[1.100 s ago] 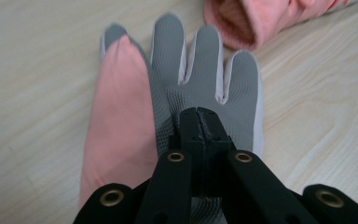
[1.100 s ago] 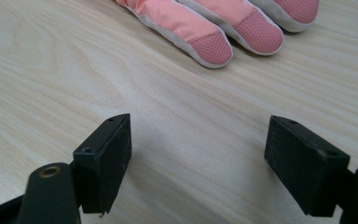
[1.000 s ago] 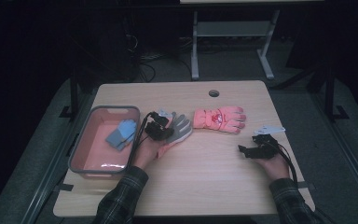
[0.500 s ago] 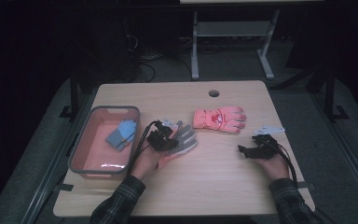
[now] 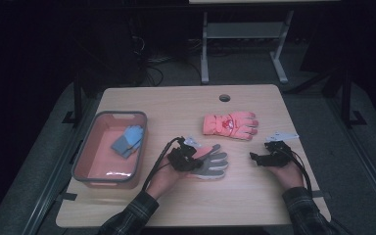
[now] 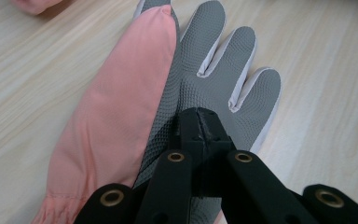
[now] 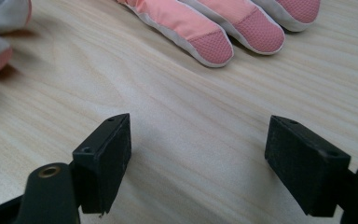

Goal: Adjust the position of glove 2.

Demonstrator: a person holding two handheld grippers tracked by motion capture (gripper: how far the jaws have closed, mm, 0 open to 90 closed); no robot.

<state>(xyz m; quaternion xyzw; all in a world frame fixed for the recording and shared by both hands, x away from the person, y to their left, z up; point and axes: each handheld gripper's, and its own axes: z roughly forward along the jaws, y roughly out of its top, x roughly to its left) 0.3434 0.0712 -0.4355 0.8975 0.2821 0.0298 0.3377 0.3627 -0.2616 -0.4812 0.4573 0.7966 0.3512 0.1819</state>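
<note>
on the desk (image 5: 254,205), near edge: left gripper (image 5: 188,159) clamped on the palm of a pink-and-grey glove (image 5: 210,161), which lies flat, palm side up.
in the bin: a blue glove (image 5: 127,141) lies inside the pink bin (image 5: 81,166) at the desk's left; judged already sorted.
mid desk: second pink glove (image 5: 230,125) lies untouched, apart from both grippers.
right gripper (image 5: 259,157): jaws apart, nothing between them, resting at the desk's right.
left to do: by judgement, the gripped glove and the second pink glove are not yet binned.
change since earlier: gripped glove is dragged away from its mate, toward the person; right gripper unmoved.
</note>
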